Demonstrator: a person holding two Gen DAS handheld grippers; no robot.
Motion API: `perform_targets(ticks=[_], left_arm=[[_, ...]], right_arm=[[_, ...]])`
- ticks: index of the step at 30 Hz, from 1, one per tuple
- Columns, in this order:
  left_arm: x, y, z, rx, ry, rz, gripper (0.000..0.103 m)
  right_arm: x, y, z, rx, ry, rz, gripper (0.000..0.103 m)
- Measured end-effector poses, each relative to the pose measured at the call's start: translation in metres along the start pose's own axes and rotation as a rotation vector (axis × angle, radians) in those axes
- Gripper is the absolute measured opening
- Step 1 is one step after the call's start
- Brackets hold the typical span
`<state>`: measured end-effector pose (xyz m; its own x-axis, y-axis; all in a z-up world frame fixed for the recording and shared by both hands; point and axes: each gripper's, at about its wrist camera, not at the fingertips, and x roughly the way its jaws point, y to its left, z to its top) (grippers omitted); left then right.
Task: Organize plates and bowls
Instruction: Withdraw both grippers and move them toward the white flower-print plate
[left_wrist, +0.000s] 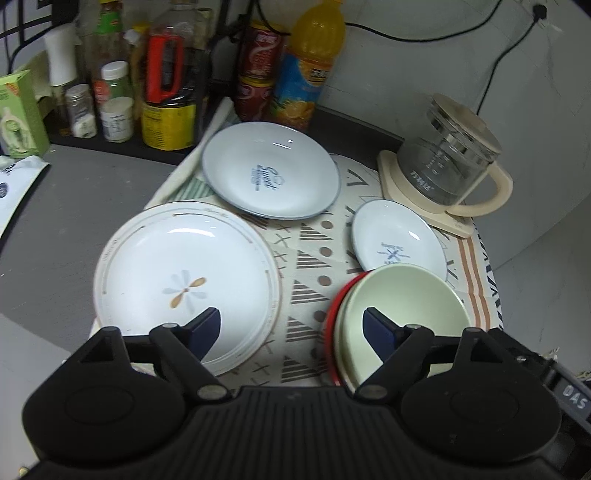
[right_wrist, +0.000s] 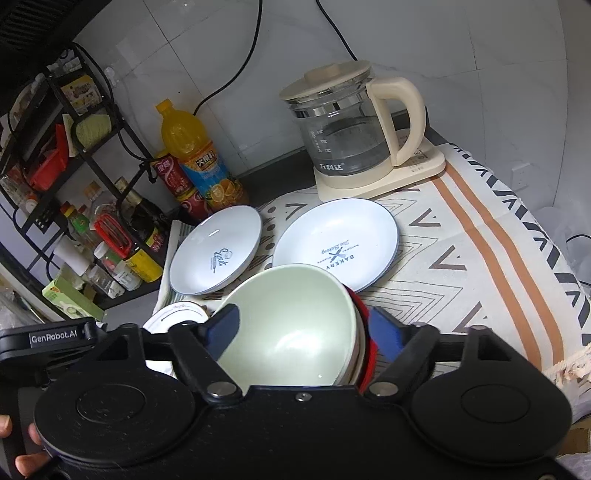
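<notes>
A stack of bowls, pale green (left_wrist: 402, 306) on top of a red one (left_wrist: 332, 317), stands on the patterned cloth. In the right wrist view the green bowl (right_wrist: 291, 325) fills the space between my right gripper's (right_wrist: 306, 332) open fingers, which sit either side of the stack's wall. My left gripper (left_wrist: 291, 332) is open and empty above the cloth, between the large flower plate (left_wrist: 177, 273) and the bowls. A "Sweet" plate (left_wrist: 269, 170) lies behind, a small "Bakery" plate (left_wrist: 395, 240) to the right.
A glass kettle (left_wrist: 443, 162) on its cream base stands at the back right. Bottles and cans, including an orange juice bottle (left_wrist: 310, 62), line the back left beside a black rack (right_wrist: 85, 155). The cloth (right_wrist: 480, 258) continues to the right of the bowls.
</notes>
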<state>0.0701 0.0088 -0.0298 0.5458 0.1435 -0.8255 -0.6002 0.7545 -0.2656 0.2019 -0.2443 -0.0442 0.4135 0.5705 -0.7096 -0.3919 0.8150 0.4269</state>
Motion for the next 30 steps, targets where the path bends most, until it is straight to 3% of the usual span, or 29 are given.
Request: perform_targets(ticks=[3, 15, 24, 30], left_arm=[[-0.004, 0.009, -0.004, -0.02, -0.002, 0.013, 0.083], [-0.023, 0.029, -0.004, -0.045, -0.038, 0.071, 0.083], [-0.025, 0.049, 0.005, -0.079, -0.027, 0.072, 0.083], [-0.02, 0.069, 0.016, -0.061, -0.005, 0.114, 0.083]], right_arm=[[-0.003, 0.003, -0.002, -0.013, -0.017, 0.012, 0.092], [-0.003, 0.019, 0.003, -0.057, -0.054, 0.026, 0.095], [0.011, 0.055, 0.005, -0.145, 0.01, 0.094, 0.095], [0.024, 0.082, 0.004, -0.201, 0.043, 0.101, 0.095]])
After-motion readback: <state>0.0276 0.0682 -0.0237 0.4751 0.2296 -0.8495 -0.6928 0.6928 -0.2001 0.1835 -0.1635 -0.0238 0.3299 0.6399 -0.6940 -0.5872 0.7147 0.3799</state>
